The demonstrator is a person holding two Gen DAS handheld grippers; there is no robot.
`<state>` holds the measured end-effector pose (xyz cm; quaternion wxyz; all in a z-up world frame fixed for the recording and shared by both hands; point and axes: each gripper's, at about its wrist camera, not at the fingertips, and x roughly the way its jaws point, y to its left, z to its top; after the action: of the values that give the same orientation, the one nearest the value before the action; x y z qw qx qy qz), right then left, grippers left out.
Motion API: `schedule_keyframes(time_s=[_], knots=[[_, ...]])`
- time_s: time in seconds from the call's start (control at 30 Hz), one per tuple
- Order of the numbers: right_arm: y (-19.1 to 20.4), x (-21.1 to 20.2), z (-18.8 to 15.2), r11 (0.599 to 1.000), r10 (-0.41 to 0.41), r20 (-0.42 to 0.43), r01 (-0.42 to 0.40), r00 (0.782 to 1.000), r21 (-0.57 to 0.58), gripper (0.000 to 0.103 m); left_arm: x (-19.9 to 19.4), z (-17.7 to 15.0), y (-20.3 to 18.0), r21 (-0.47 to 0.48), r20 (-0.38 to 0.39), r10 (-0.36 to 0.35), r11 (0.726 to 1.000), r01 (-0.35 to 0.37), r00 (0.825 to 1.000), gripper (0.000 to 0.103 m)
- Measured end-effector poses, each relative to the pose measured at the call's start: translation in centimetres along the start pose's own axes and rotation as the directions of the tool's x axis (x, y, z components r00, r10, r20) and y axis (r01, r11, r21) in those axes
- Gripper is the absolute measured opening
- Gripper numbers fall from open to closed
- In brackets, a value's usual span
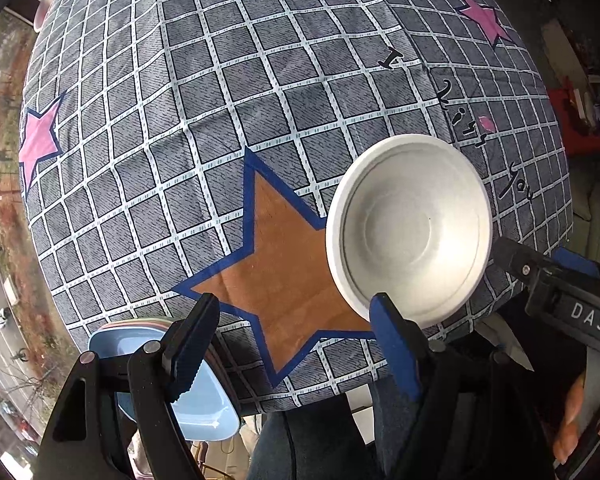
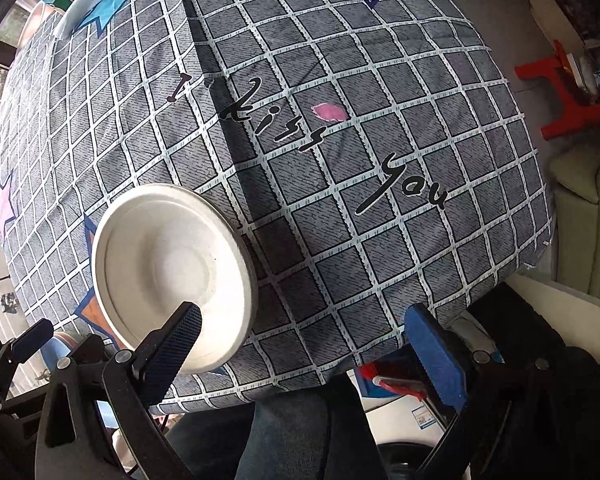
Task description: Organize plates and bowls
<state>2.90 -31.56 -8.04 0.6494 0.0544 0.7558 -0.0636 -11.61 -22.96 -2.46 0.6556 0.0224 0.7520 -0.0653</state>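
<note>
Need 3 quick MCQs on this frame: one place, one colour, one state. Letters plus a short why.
1. Where does the white bowl sit?
A. on the checked cloth, overlapping the brown star
B. inside the blue dish
C. on the floor

2. What colour is the dish at the cloth's near edge, by the left tool?
A. red
B. light blue
C. black

3. What state is the right tool in?
A. shut on the bowl
B. shut on the cloth
C. open, holding nothing

Answers:
1 A: the bowl's rim covers the star's right point.
2 B: pale blue shows behind the left finger.
3 C: its fingers stand wide apart, with nothing held between them.
</note>
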Motion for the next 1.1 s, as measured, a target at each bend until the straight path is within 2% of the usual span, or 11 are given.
schedule_keyframes(time_s=[0.47,0.67,1.1], knots=[[0.7,2.7,-1.7,1.0,-0.017,-0.02,0.016,1.0,-0.021,0.102,1.2,0.0,-0.5,0.006,-0.015,0.014,1.0,-0.014,1.0,0.08],[0.9,3.7,-0.3,0.999,-0.022,-0.036,0.021,0.999,-0.029,0.102,2.0,0.5,-1.1,0.01,-0.02,0.021,1.0,-0.021,1.0,0.08],[-0.9,7.5,-0.2,0.999,-0.045,-0.083,0.043,0.996,-0.031,0.102,6.1,3.8,-2.6,0.031,-0.05,0.016,0.999,-0.015,0.999,0.08]])
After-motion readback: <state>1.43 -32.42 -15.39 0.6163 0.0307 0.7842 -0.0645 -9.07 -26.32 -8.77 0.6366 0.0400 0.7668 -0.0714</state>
